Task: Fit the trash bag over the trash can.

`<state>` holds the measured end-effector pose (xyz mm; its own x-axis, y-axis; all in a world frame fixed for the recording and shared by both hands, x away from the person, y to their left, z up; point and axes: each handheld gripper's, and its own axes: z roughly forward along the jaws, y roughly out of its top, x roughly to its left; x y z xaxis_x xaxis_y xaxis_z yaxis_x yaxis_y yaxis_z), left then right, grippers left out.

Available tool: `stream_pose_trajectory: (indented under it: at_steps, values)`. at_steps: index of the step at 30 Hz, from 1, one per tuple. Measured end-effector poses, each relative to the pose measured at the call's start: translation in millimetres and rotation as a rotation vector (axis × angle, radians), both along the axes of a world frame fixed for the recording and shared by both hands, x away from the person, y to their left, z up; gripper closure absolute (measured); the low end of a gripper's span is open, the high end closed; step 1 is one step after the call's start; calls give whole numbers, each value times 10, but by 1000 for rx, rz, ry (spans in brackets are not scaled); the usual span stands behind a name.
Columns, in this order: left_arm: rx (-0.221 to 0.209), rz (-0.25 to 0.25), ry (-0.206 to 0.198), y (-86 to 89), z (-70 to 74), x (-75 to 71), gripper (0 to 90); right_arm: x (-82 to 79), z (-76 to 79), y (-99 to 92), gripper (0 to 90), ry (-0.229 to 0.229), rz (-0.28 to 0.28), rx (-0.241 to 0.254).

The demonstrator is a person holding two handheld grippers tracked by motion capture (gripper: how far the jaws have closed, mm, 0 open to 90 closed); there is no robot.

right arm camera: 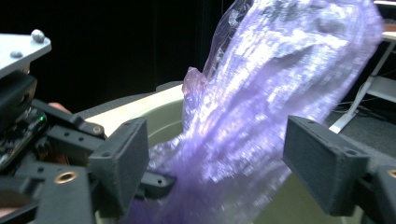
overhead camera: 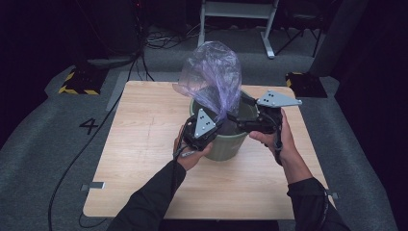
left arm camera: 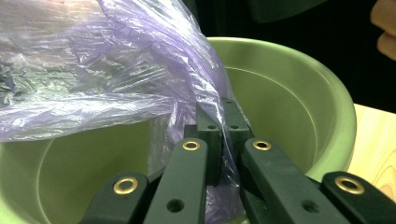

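Purple film: a thin, translucent purple plastic bag billowed above a round pale-green plastic bin, most of its body outside the bin and ballooning toward the far edge of the table.
Bin: it stood on the light wooden table, near the middle and somewhat toward the far edge; its interior looked bare of lining.
Left gripper: the left gripper was clamped on a gathered fold of the bag at the near rim of the bin, its jaws pressed together with the film pinched between them, seen plainly in the left gripper view.
Right gripper: the right gripper hovered over the bin mouth from the right edge side; its jaws stood wide apart, and the bag hung between the pads without being pressed.
Work done: one point of the bag's edge appeared secured at the rim.
Work left: judged from this state, the bag had not yet been opened, pushed down inside or folded over the rim; lining the bin seemed at an early stage.
Next need: a second grip on the film by the right gripper seemed called for, so the mouth could be spread.
Risk: the thin film could slip or tear.
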<state>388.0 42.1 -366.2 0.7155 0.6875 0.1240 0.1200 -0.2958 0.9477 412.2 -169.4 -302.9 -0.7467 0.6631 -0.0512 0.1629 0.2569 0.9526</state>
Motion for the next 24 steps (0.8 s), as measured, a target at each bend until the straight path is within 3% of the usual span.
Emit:
stream_pose_trajectory:
  at_steps: [5, 8, 10, 11, 12, 15, 18, 21, 24]
  values:
    - [-4, -1, 3, 0, -2, 5, 882, 46, -38, 77, 626, 17, -7, -25]
    - [-5, 2, 4, 0, -3, 8, 880, 55, -56, 87, 741, 27, -8, -24]
    - [-3, 2, 6, -6, -2, 8, 881, 63, -67, 93, 757, 40, -9, -15]
    - [1, 5, 2, -15, -2, 3, 881, 64, -70, 112, 697, 43, -8, -25]
    - [1, 5, 2, -15, -2, 3, 881, 64, -70, 112, 697, 43, -8, -25]
    - [0, 3, 1, -31, -3, -2, 880, 50, -70, 173, 389, 34, -1, -46]
    - [-5, 1, -1, -52, -7, -9, 881, 50, -83, 240, 260, 16, -44, -77]
    - [0, -4, -8, -71, -5, -23, 881, 95, -97, 271, 309, 10, -91, -101]
    - [-2, -5, -7, -75, -5, -23, 877, 151, -108, 268, 577, 37, -102, -92]
